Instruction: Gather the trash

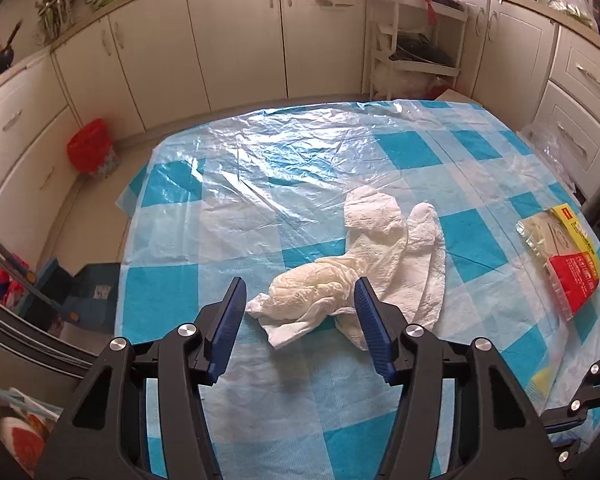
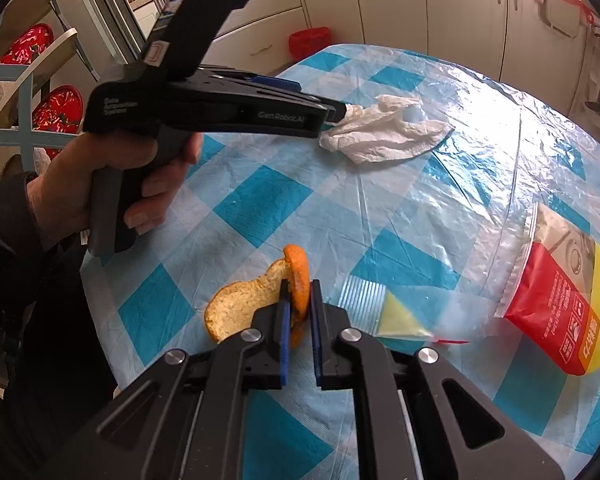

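A crumpled white paper tissue (image 1: 312, 292) lies on the blue-and-white checked tablecloth (image 1: 260, 184), its flatter part trailing away to the right. My left gripper (image 1: 300, 308) is open, and the crumpled end sits between its blue pads; the right pad touches the paper's edge. From the right wrist view, the left gripper (image 2: 338, 114) is held by a hand with its tip at the tissue (image 2: 384, 132). My right gripper (image 2: 300, 300) is shut on a piece of orange peel (image 2: 298, 276), whose pale inner side rests on the cloth to the left.
A red-and-yellow plastic package (image 1: 564, 256) (image 2: 560, 300) lies at the table's right side. Beside it is a small clear zip bag (image 2: 400, 316). A red-lined bin (image 1: 90, 148) stands on the floor by the cabinets. Chairs (image 2: 28, 80) stand to the left.
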The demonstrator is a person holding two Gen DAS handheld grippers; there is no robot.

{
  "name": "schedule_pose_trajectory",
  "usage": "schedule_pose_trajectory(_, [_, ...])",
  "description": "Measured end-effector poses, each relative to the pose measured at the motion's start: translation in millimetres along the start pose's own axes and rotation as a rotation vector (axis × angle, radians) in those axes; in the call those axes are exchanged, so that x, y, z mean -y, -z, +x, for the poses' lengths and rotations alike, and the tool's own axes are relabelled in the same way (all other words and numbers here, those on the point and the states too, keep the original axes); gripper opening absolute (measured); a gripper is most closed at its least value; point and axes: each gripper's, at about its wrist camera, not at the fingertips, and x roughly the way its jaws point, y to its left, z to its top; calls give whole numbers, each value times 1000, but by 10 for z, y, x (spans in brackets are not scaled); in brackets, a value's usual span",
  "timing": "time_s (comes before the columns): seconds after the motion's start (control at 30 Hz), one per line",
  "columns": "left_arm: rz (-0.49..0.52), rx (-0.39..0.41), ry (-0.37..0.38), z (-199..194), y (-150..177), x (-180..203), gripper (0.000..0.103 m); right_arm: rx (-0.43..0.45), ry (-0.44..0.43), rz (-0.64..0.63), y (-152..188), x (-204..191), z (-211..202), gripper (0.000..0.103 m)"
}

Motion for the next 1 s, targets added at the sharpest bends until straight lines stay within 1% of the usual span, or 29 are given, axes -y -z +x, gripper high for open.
schedule_pose_trajectory(0.03, [-23, -9, 16, 27, -5, -36, 35, 0, -3, 1, -1, 5, 0, 11])
schedule_pose_trajectory(0.07, [-37, -13, 27, 39, -3, -57, 33, 0, -5, 2, -1, 9, 1, 11])
schedule_pose_trajectory(0.1, [-45, -8, 31, 32, 8, -65, 29, -2, -8, 0, -4, 15, 5, 11])
schedule_pose_trajectory(0.13, [-53, -7, 35, 22, 20, -71, 21, -2, -9, -1, -4, 15, 6, 11])
schedule_pose_trajectory(0.37, [-174, 65, 87, -322, 150, -201, 17, -1, 1, -14, 2, -4, 3, 11])
schedule_pose_trajectory(0.5, [-210, 93, 80, -615, 299, -189, 17, -1, 0, -13, 22, -15, -17, 11])
schedule_pose_trajectory(0.6, [-207, 110, 65, -849, 470, -90, 17, -4, -6, -22, 65, -35, -60, 9])
schedule_pose_trajectory(0.77, [-213, 126, 41, -1154, 814, 126, 17, -10, -17, -39, 191, -73, -142, 9])
schedule_pose_trajectory(0.93, [-254, 122, 47, -1344, 1070, 292, 18, -6, -2, -46, 348, -98, -297, 9])
schedule_pose_trajectory(1.0, [-262, 128, 49, -1420, 1109, 364, 17, 5, 7, -42, 410, -81, -400, 9])
